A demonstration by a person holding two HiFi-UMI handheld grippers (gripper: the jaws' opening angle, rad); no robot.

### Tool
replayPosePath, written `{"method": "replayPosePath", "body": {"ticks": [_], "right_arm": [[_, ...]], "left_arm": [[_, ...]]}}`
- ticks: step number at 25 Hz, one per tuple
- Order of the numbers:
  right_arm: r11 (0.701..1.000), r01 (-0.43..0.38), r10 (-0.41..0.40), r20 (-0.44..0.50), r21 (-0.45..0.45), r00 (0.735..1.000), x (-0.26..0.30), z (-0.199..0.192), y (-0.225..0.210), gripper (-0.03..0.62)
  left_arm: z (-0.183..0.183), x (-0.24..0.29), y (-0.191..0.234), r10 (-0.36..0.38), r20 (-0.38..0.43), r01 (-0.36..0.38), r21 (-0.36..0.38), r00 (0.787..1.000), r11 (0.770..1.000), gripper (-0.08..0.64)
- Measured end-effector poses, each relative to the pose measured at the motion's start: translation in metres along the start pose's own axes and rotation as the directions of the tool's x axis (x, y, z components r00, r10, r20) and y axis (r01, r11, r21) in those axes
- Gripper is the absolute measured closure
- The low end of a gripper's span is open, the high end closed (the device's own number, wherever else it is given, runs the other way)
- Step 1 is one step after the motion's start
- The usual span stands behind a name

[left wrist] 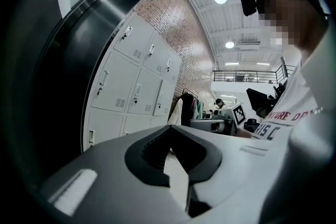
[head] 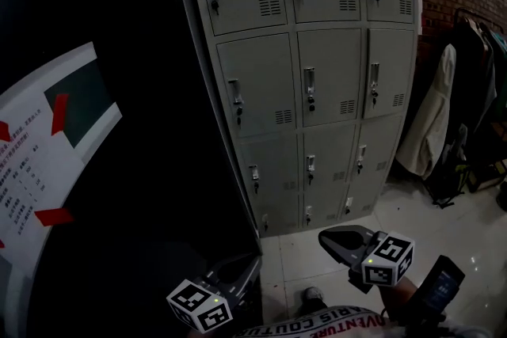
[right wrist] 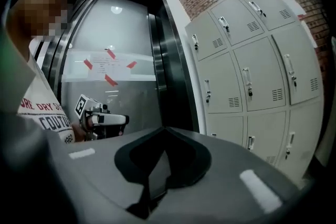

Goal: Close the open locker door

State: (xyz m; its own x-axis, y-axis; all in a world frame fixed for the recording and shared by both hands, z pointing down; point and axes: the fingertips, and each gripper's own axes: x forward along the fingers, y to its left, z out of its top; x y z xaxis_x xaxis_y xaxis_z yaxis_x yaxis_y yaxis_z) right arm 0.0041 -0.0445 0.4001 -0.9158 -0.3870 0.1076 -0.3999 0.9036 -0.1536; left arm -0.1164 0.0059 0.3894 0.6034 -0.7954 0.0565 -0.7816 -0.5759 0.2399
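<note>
A grey bank of lockers [head: 317, 75] stands ahead, three columns wide, and every door I can see lies flush and closed, each with a handle and a key. No open door shows in any view. My left gripper [head: 252, 263] is held low at the bottom, well short of the lockers, jaws together and empty. My right gripper [head: 333, 237] hangs low too, to the right, jaws together with nothing in them. The left gripper view shows its own jaws [left wrist: 170, 128] meeting at the tips, with the lockers [left wrist: 131, 81] behind. So do the right gripper's jaws [right wrist: 167, 129], with the lockers [right wrist: 252, 60] at the right.
A dark metal door frame [head: 158, 131] with a white notice [head: 47, 146] taped in red fills the left. Coats on a rack [head: 444, 115] hang right of the lockers. White tiled floor [head: 412, 210] lies in front. A shoe [head: 313, 298] shows below.
</note>
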Motion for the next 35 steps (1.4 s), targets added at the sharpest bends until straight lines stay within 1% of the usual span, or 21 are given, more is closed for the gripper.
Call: {"method": "replayPosePath", "body": {"ticks": [2,5,10,12,18,21,25,35], "right_arm": [[1.000,0.007,-0.007,0.001,0.004,1.000,-0.015,-0.007,0.015,0.600],[0.999,0.041,-0.041,0.001,-0.004,0.999,-0.035,-0.011,0.022,0.600],[0.996,0.021,-0.025,0.051,0.086,0.998,-0.065,-0.003,0.027,0.600],[0.996,0.021,-0.025,0.049,0.085,0.998,-0.071,-0.002,0.028,0.600],[0.997,0.003,-0.006,0.032,0.072,0.999,-0.075,-0.003,0.036,0.600],[0.998,-0.002,-0.001,0.036,0.065,0.999,-0.074,0.000,0.038,0.600],[0.994,-0.040,0.034,0.061,0.098,0.998,-0.069,0.004,0.043,0.600],[0.996,-0.033,0.029,0.052,0.085,0.998,-0.064,0.003,0.043,0.600]], "left_arm": [[-0.003,-0.013,-0.012,0.010,0.001,-0.010,0.009,1.000,1.000,0.555],[-0.003,-0.025,-0.025,0.019,0.013,-0.019,0.019,1.000,1.000,0.554],[0.001,-0.028,-0.047,0.026,0.022,-0.027,0.029,0.999,0.999,0.555],[-0.001,-0.026,-0.055,0.028,0.009,-0.028,0.029,1.000,0.999,0.555],[0.006,-0.026,-0.069,0.020,0.015,-0.021,0.048,1.000,0.999,0.555],[0.008,-0.030,-0.067,0.027,0.033,-0.028,0.044,0.999,0.999,0.555],[0.011,-0.034,-0.064,0.031,0.040,-0.033,0.052,0.999,0.998,0.555],[0.013,-0.033,-0.061,0.024,0.045,-0.026,0.047,0.999,0.999,0.555]]}}
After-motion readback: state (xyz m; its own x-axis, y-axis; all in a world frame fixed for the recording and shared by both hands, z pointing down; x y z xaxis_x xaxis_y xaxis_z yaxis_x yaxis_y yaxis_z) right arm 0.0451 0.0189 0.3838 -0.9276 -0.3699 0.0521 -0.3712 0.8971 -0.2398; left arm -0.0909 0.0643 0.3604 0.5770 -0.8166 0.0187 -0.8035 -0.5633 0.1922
